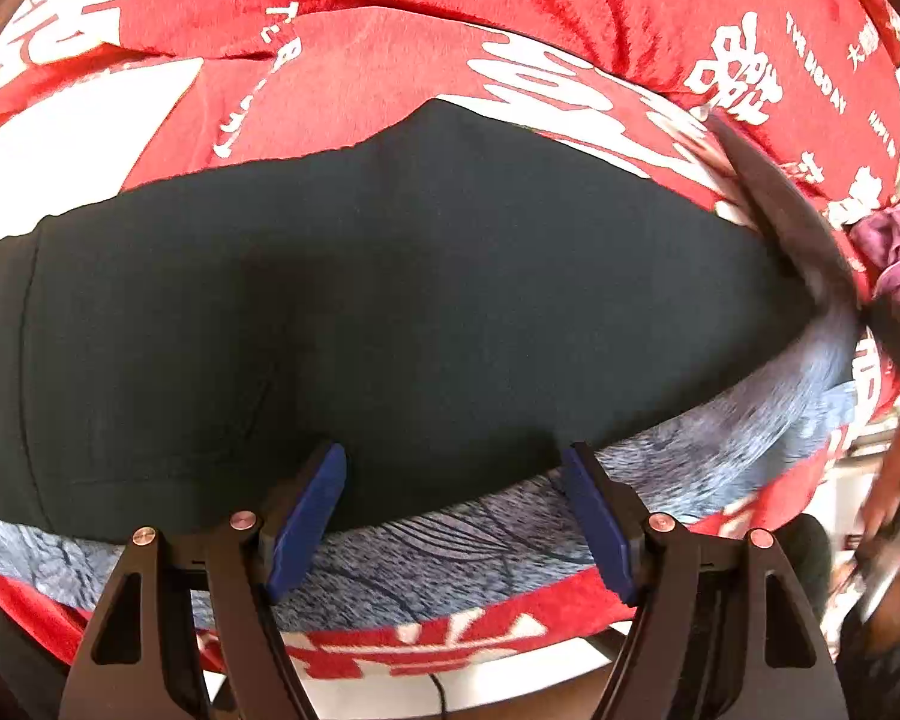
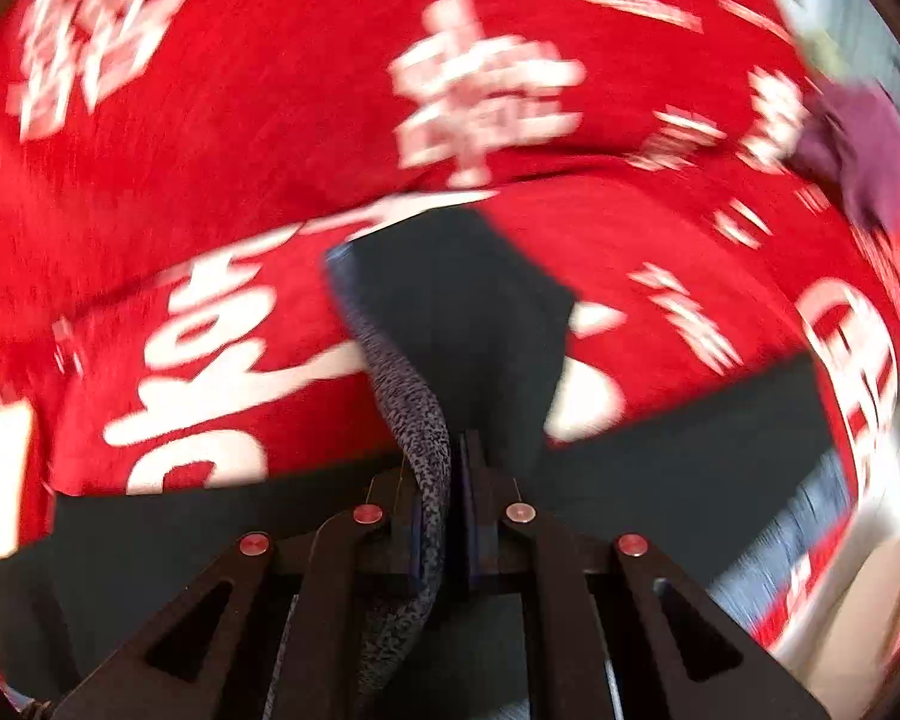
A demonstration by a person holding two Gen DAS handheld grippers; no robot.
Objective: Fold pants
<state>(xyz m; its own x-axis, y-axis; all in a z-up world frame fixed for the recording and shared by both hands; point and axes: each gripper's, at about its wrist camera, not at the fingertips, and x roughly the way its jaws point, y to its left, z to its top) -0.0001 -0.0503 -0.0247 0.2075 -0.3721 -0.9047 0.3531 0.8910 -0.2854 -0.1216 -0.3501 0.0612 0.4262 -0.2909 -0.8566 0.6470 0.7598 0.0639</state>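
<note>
Dark navy pants (image 1: 390, 300) with a speckled grey-blue waistband (image 1: 450, 546) lie across a red cloth with white lettering (image 1: 390, 60). My left gripper (image 1: 456, 516) is open, its blue pads either side of the waistband edge, holding nothing. My right gripper (image 2: 444, 498) is shut on the speckled waistband (image 2: 417, 420) and lifts a fold of the dark fabric (image 2: 468, 300) above the rest of the pants (image 2: 690, 468). The right gripper shows blurred at the right edge of the left wrist view (image 1: 810, 240).
A purple cloth (image 1: 894, 252) lies bunched on the red cloth at the right; it also shows in the right wrist view (image 2: 858, 150). The table's front edge (image 1: 510, 684) runs below the left gripper.
</note>
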